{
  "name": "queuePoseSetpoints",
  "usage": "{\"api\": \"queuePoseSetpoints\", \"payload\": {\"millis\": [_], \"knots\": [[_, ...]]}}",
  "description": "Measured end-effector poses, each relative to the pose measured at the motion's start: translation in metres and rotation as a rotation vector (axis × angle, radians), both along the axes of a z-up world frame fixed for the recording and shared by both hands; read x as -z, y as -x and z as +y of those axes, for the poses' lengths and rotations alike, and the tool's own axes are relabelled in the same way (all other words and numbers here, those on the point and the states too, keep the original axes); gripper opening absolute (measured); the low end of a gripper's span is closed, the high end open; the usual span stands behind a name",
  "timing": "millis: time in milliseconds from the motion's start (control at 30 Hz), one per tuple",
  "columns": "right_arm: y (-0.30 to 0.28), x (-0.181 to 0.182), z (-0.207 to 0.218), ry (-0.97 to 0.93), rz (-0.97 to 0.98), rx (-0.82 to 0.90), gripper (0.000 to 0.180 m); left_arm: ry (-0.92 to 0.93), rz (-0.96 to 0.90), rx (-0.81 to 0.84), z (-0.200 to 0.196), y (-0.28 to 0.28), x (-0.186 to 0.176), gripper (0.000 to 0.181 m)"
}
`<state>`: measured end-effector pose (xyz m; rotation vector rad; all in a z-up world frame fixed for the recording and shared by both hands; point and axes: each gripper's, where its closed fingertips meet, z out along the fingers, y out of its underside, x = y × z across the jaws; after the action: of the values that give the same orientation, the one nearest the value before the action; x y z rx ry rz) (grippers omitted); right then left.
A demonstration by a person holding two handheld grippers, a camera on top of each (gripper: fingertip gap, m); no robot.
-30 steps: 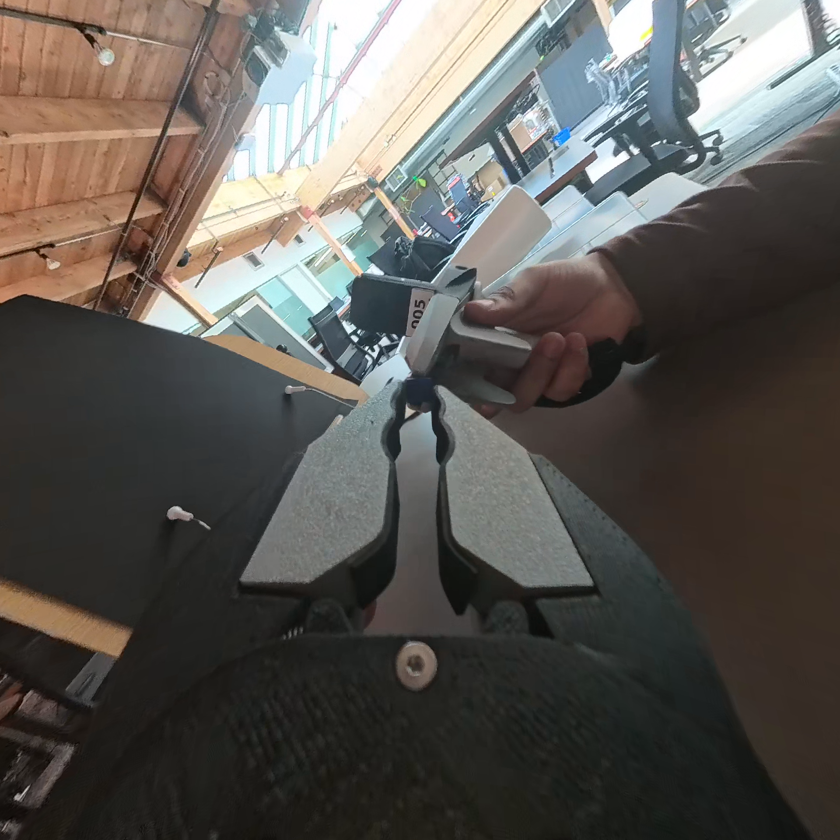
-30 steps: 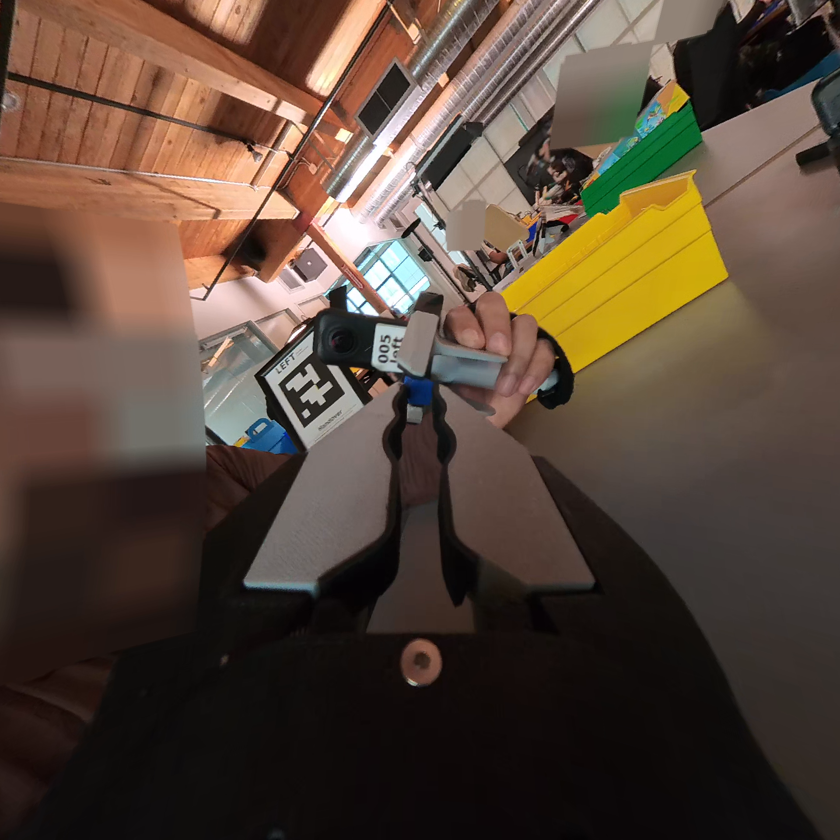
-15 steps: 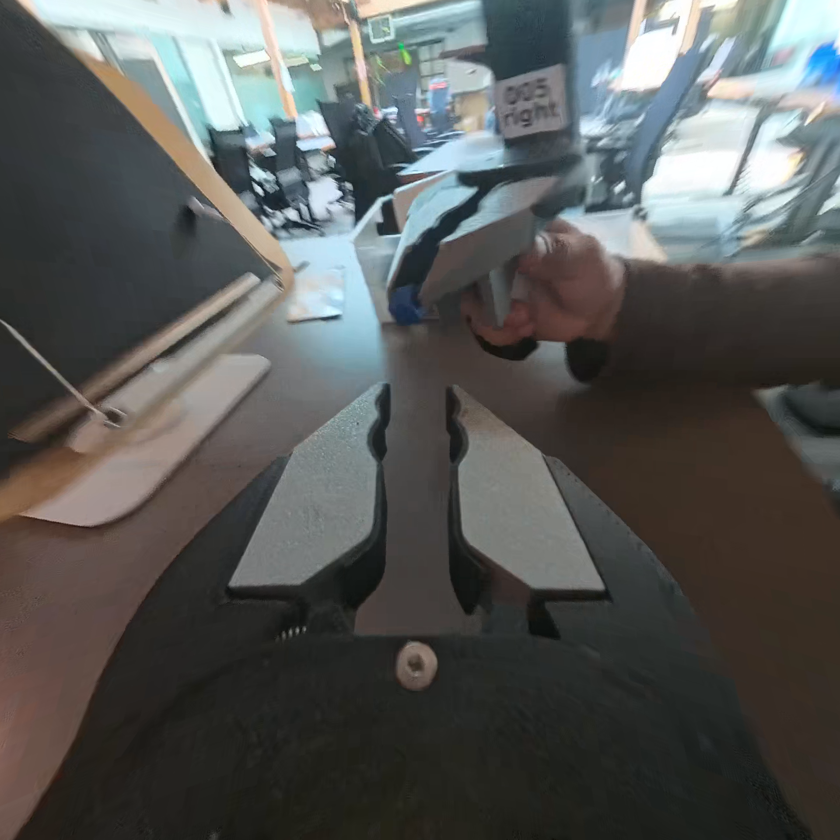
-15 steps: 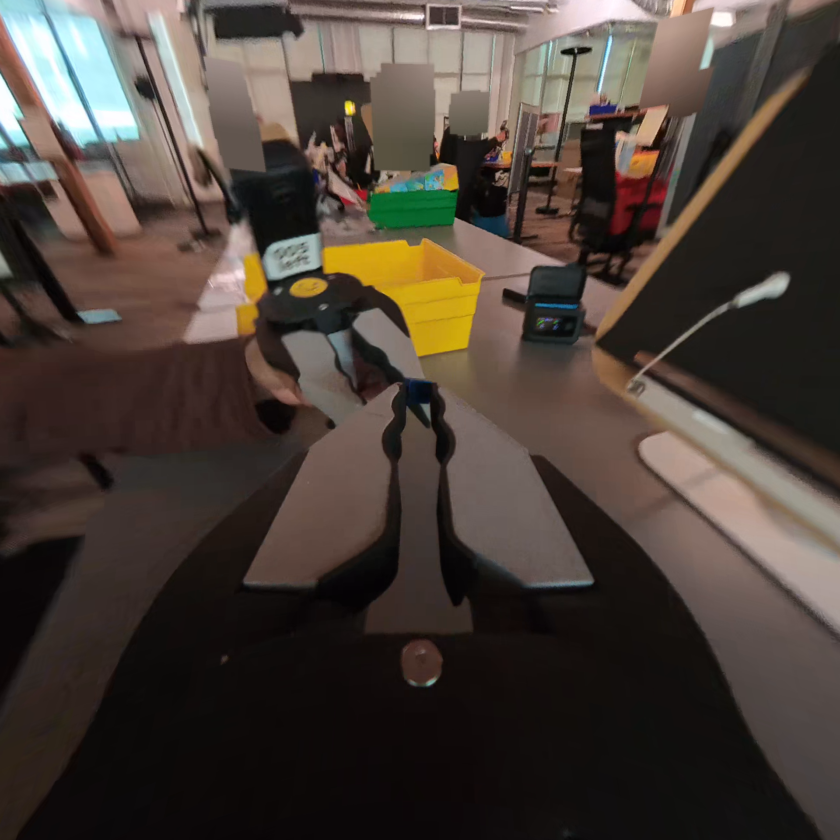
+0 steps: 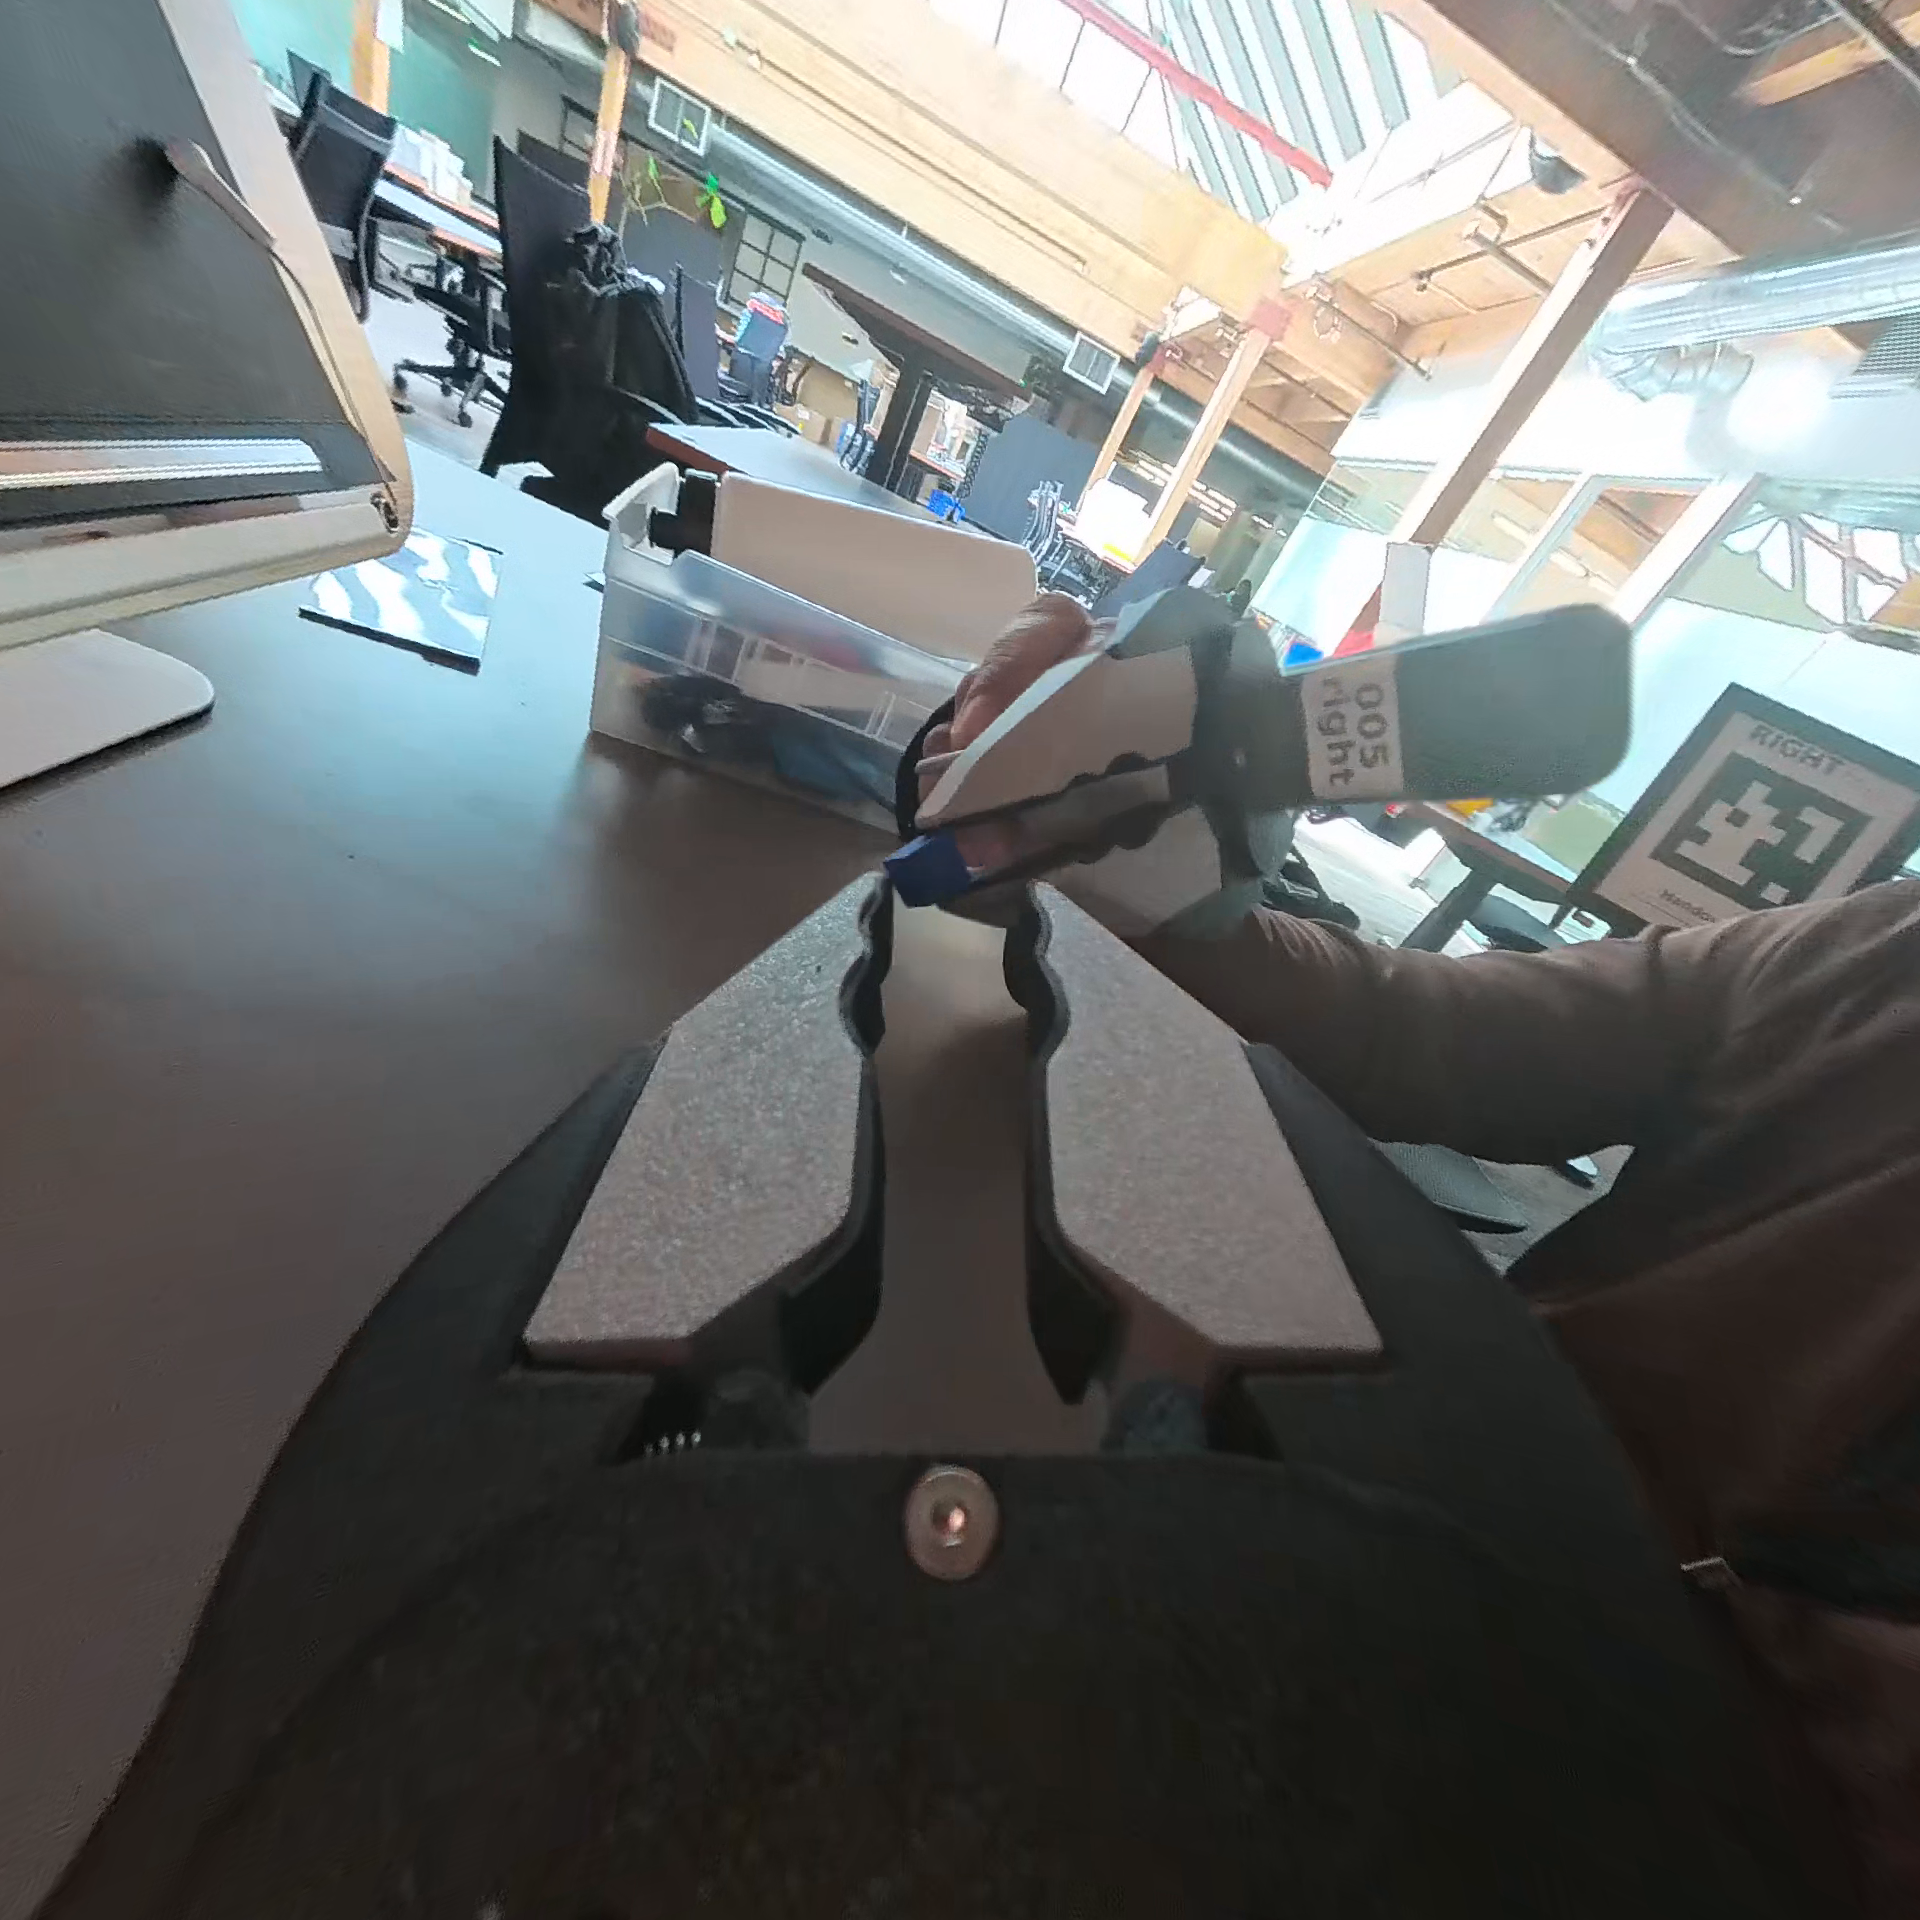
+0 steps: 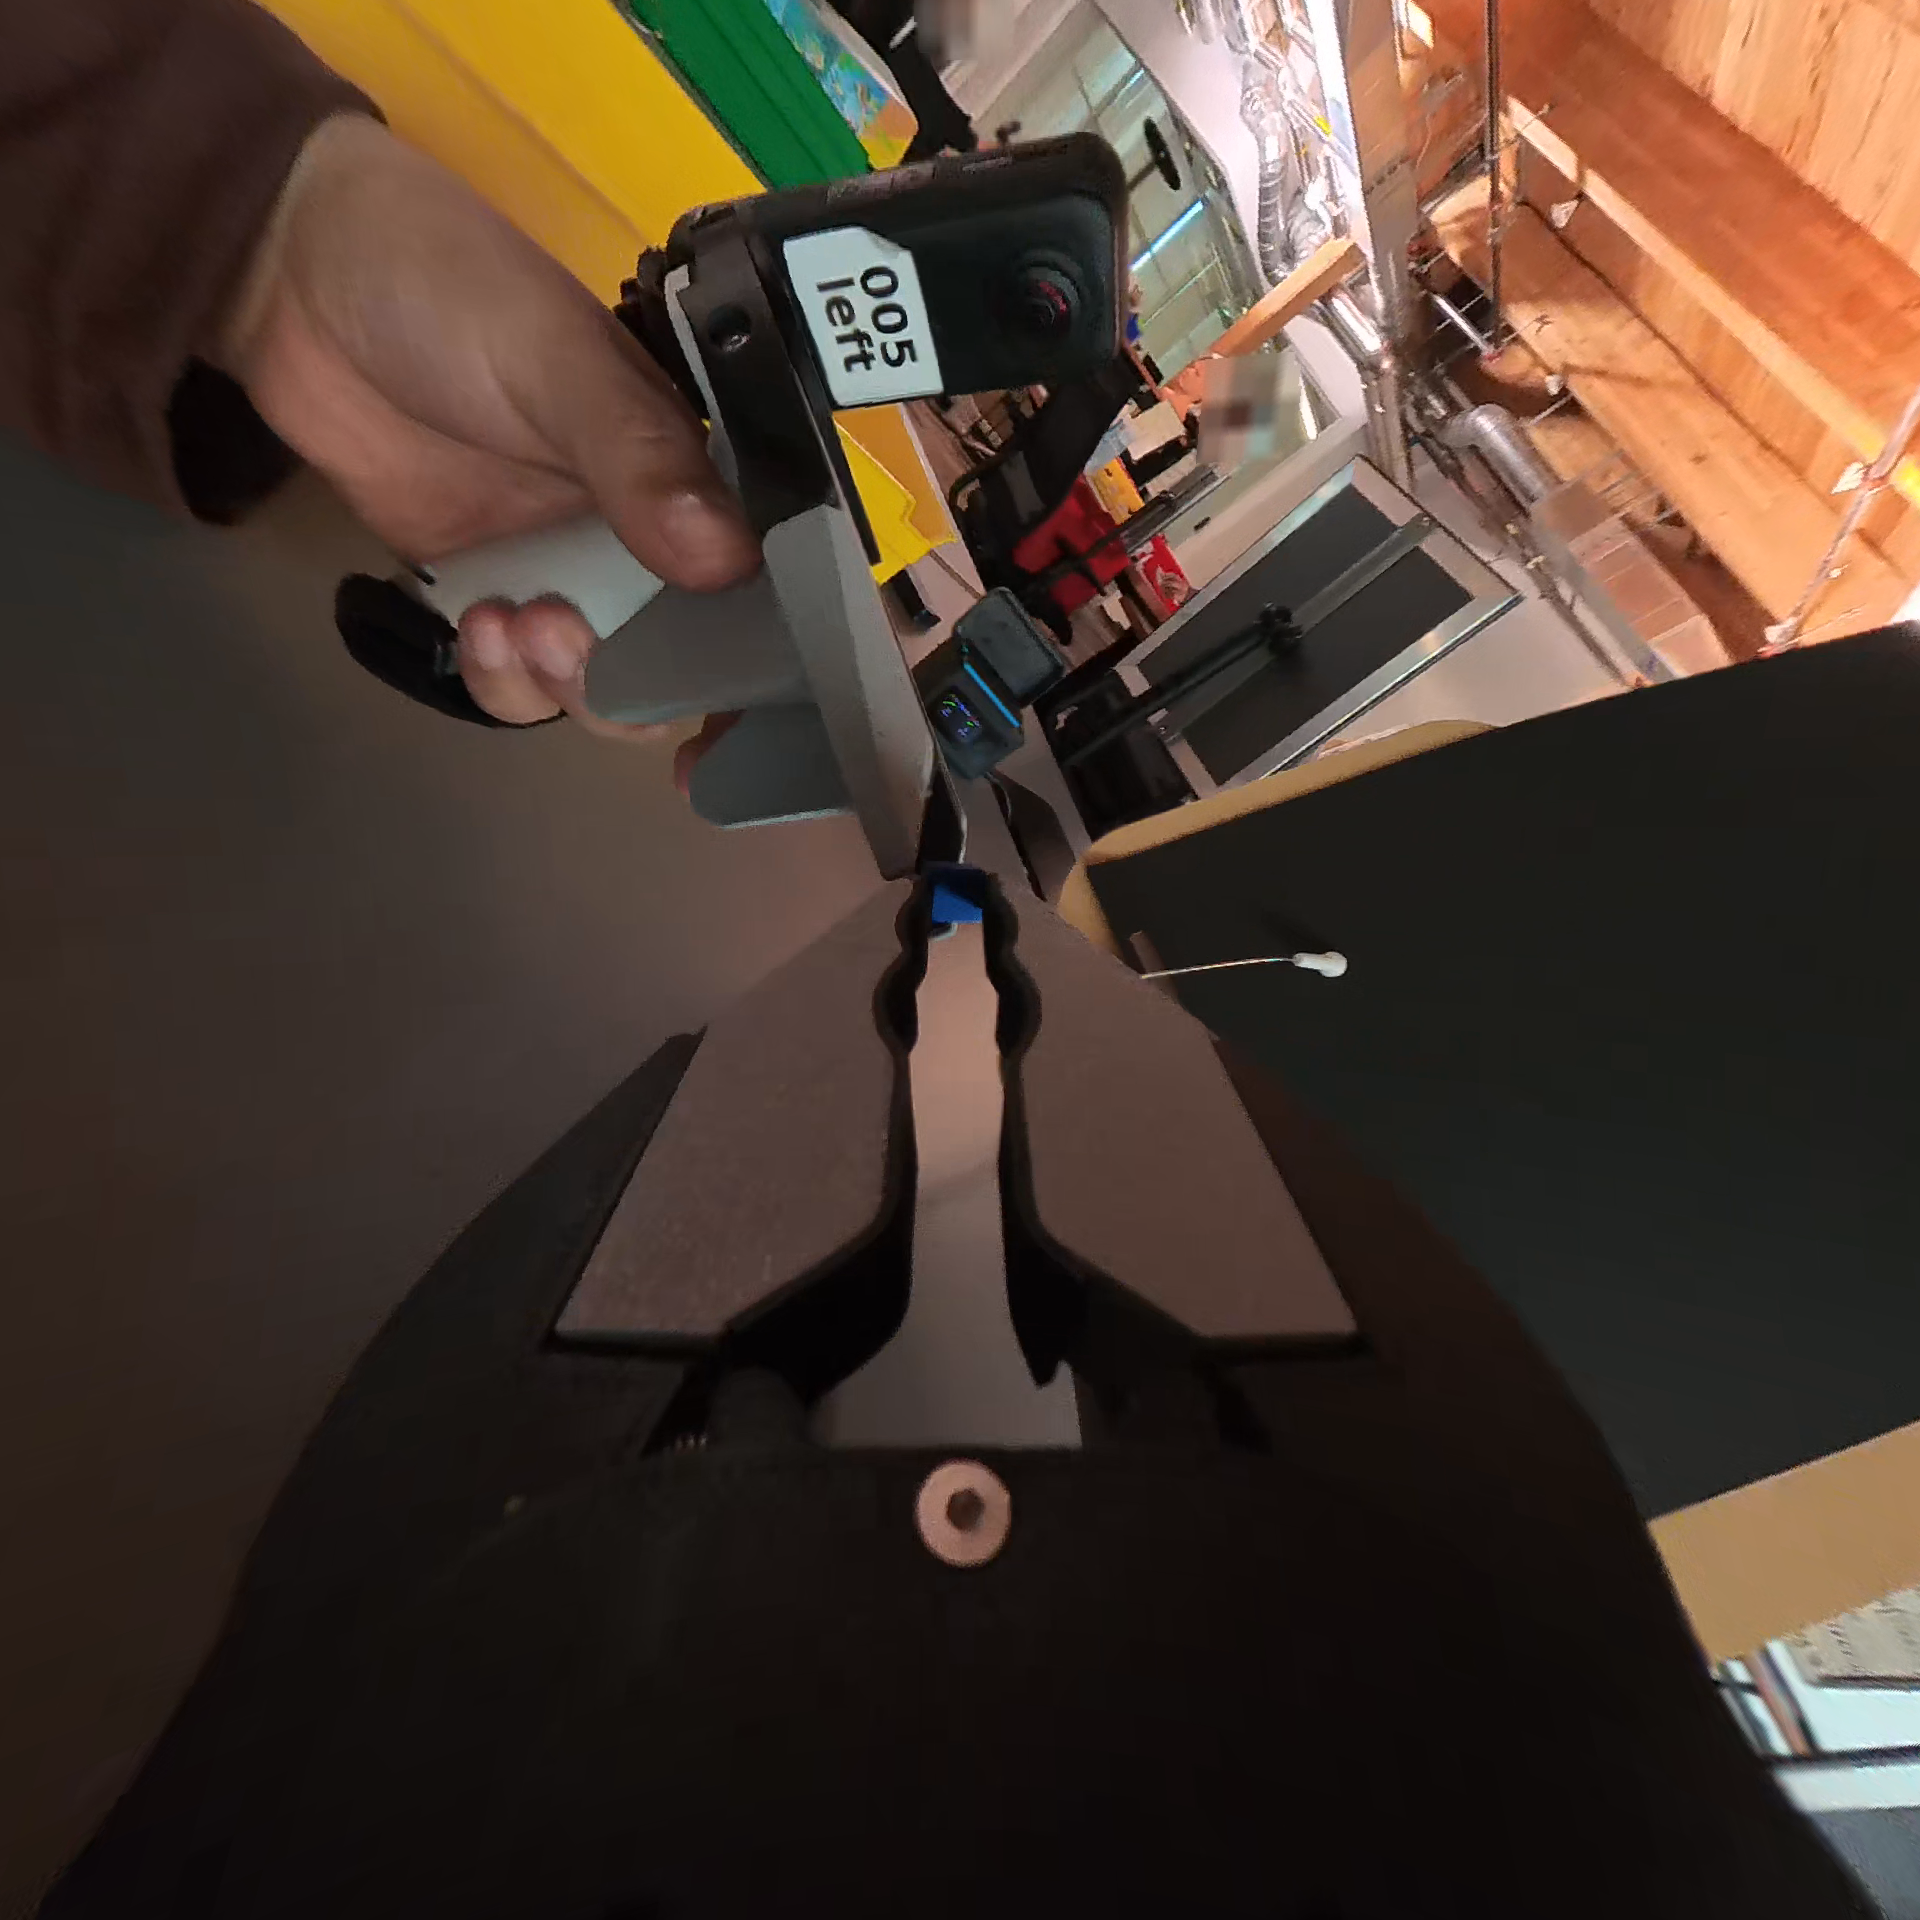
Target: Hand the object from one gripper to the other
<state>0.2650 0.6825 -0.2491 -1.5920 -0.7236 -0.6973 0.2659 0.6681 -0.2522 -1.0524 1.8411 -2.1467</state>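
Note:
A small blue block (image 5: 928, 871) is pinched between the tips of my right gripper (image 5: 940, 847), which reaches in from the right in the left wrist view. In the right wrist view the right gripper (image 6: 956, 909) is shut on the block (image 6: 954, 896). My left gripper (image 5: 951, 909) is open, and its tips are right at the block, the left tip nearly touching it. In the right wrist view the left gripper (image 6: 961, 842) comes down from above with a finger on each side of the block. Both are held above a dark table (image 5: 364, 883).
A monitor (image 5: 156, 260) on a white foot stands at the left, with a clear plastic bin (image 5: 779, 665) behind the grippers. A square marker board (image 5: 1756, 821) stands at the right. In the right wrist view there are yellow bins (image 6: 582, 125), a small black device (image 6: 987, 696) and a black board (image 6: 1558, 987). Both grippers' tips are close together, under 4 cm apart.
A second ago both grippers met at the block. Then the left gripper let go and drew apart while the right kept the block. Now they are together again, with both views tilted.

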Motion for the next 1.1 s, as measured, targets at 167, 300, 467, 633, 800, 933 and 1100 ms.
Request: {"api": "queuePoseSetpoints", "payload": {"millis": [167,300,467,633,800,933,1100], "knots": [[0.004,-0.002,-0.003,-0.009,-0.045,-0.008,0.007,0.061,0.013,0.021,0.001,0.001,-0.003,0.014],[0.005,-0.001,-0.003,-0.003,-0.107,0.01,0.007,0.07,0.022,0.029,0.0,0.002,-0.002,0.015],[0.007,0.0,-0.002,-0.005,-0.157,0.016,0.007,0.124,0.04,0.057,0.0,0.004,-0.005,0.019],[0.007,0.003,-0.001,0.02,-0.125,0.034,0.007,0.061,0.034,0.019,0.002,0.0,0.001,0.011],[0.001,0.008,0.0,0.094,0.246,-0.025,0.0,-0.209,-0.091,-0.156,0.016,-0.012,0.009,0.011],[-0.012,0.005,-0.001,0.133,0.651,-0.087,0.008,-0.387,-0.235,-0.295,0.027,-0.017,0.001,0.011],[-0.017,-0.004,-0.004,0.18,1.172,-0.256,0.025,-0.696,-0.431,-0.373,0.023,-0.014,0.001,0.011]]}}
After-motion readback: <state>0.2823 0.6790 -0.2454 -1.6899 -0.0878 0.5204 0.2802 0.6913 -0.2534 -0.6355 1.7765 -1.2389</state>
